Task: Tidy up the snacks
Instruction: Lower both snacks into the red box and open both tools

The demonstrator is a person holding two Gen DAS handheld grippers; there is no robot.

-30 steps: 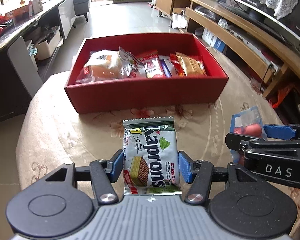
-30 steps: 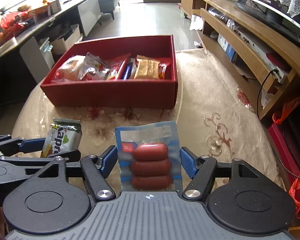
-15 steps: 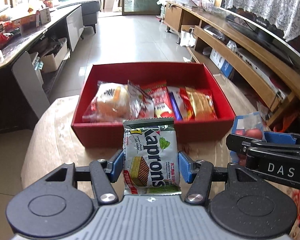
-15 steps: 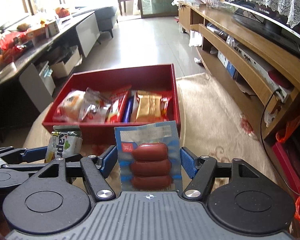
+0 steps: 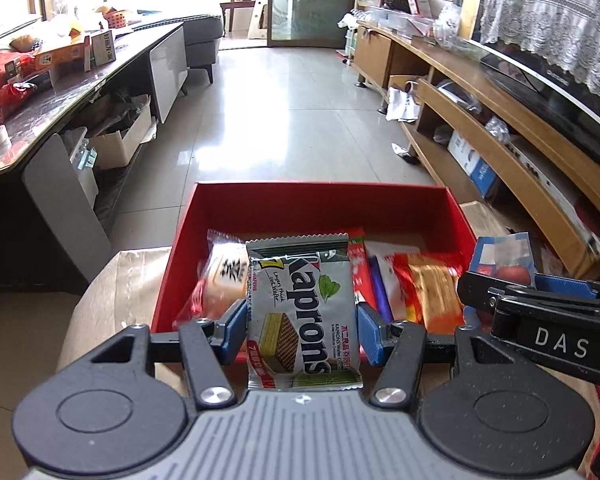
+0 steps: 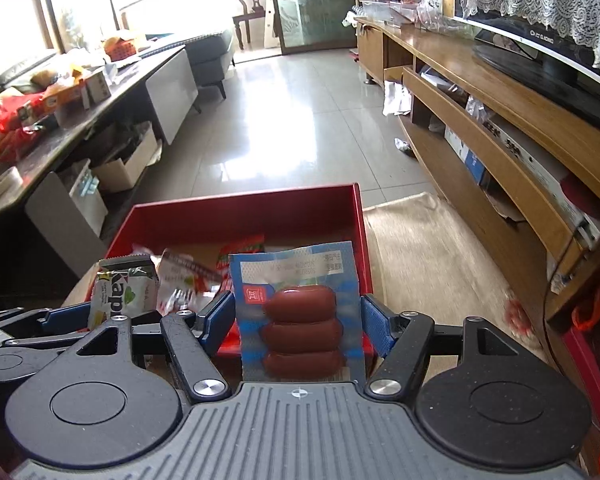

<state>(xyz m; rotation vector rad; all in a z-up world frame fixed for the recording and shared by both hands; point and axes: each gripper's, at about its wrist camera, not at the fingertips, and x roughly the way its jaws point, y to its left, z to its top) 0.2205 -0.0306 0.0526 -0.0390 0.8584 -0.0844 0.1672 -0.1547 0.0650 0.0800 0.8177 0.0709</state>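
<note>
Left gripper point(image 5: 302, 332) clamped on the side edges of a Kaprons wafer packet point(image 5: 304, 312), kept upright to slot in on edge. Right gripper point(image 6: 298, 326) likewise closed on a blue sausage pack point(image 6: 300, 316). Both poised over the near wall of the red box point(image 5: 320, 204); snacks point(image 5: 428, 292) already stacked along that wall, far half bare.

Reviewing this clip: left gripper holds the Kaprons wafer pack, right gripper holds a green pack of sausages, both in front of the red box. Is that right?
One thing is off: the sausage pack in the right gripper is blue, not green, as the right wrist view shows. The rest stands: the left gripper holds the Kaprons wafer pack, and both are in front of the red box.
</note>
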